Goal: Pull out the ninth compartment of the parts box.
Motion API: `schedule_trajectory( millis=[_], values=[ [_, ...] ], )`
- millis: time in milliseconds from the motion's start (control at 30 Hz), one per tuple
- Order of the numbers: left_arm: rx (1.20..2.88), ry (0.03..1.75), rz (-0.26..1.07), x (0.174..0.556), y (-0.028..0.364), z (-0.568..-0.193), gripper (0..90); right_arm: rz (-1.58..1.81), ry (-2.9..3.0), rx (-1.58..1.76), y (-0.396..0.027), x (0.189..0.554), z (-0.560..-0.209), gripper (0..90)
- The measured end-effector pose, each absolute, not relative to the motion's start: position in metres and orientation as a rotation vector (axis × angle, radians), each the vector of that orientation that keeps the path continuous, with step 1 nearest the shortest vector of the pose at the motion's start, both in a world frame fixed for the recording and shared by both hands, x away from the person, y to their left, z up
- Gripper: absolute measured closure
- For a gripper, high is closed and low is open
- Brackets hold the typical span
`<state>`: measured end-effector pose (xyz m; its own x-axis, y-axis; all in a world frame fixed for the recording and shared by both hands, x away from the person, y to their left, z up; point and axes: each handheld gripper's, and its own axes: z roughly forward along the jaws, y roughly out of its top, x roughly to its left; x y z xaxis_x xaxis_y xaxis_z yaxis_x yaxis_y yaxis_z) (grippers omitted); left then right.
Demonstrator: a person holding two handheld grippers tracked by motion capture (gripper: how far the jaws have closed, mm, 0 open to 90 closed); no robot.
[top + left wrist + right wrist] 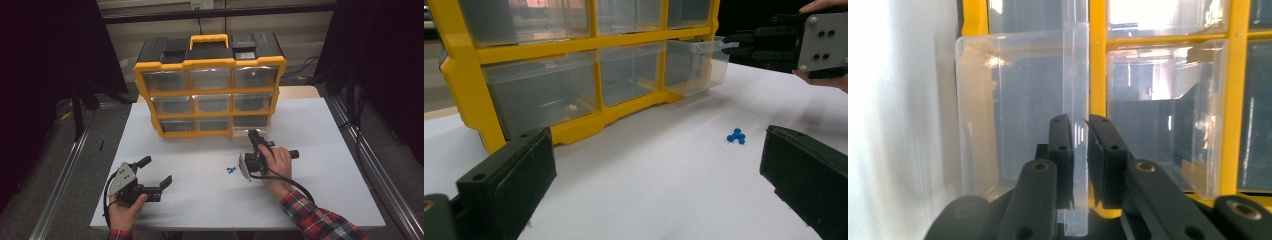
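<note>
A yellow and black drawer cabinet (pixel 210 85) with clear plastic drawers stands at the back of the white table (pixel 320 165). Its bottom right drawer (pixel 251 131) sticks out a little from the frame. My right gripper (pixel 255 136) is turned on its side and shut on that drawer's front lip; in the right gripper view the clear lip (pixel 1079 100) runs between the two pads of the right gripper (pixel 1080 127). A small cluster of blue pushpins (pixel 231 170) lies on the table left of my right hand. My left gripper (pixel 157 171) rests near the front left, open, with nothing between its fingers.
In the left gripper view the cabinet (pixel 574 47) and the pulled-out drawer (pixel 696 65) stand ahead, with the pushpins (pixel 736 136) on bare table before them. Metal rails run along both sides of the table. Dark curtains hang left and right.
</note>
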<state>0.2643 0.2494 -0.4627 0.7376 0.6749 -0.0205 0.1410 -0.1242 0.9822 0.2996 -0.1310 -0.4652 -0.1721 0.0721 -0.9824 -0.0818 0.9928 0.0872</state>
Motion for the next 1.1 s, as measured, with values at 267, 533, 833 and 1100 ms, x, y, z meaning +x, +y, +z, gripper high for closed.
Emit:
schedule_trajectory(
  millis=[267,533,833,1100],
  values=[
    [1.669,0.657,0.525,0.265,0.25,-0.463,1.4,0.122,1.748,0.002,-0.132,0.303,-0.466,74.5],
    [1.672,0.654,0.525,0.265,0.25,-0.463,1.4,0.104,1.759,0.042,-0.134,0.311,-0.469,72.2],
    [1.666,0.659,0.523,0.265,0.25,-0.463,1.5,0.1,1.764,-0.016,-0.134,0.313,-0.463,77.8],
    [1.659,0.664,0.525,0.264,0.25,-0.463,1.5,0.117,1.757,-0.018,-0.135,0.306,-0.465,78.1]
  ],
)
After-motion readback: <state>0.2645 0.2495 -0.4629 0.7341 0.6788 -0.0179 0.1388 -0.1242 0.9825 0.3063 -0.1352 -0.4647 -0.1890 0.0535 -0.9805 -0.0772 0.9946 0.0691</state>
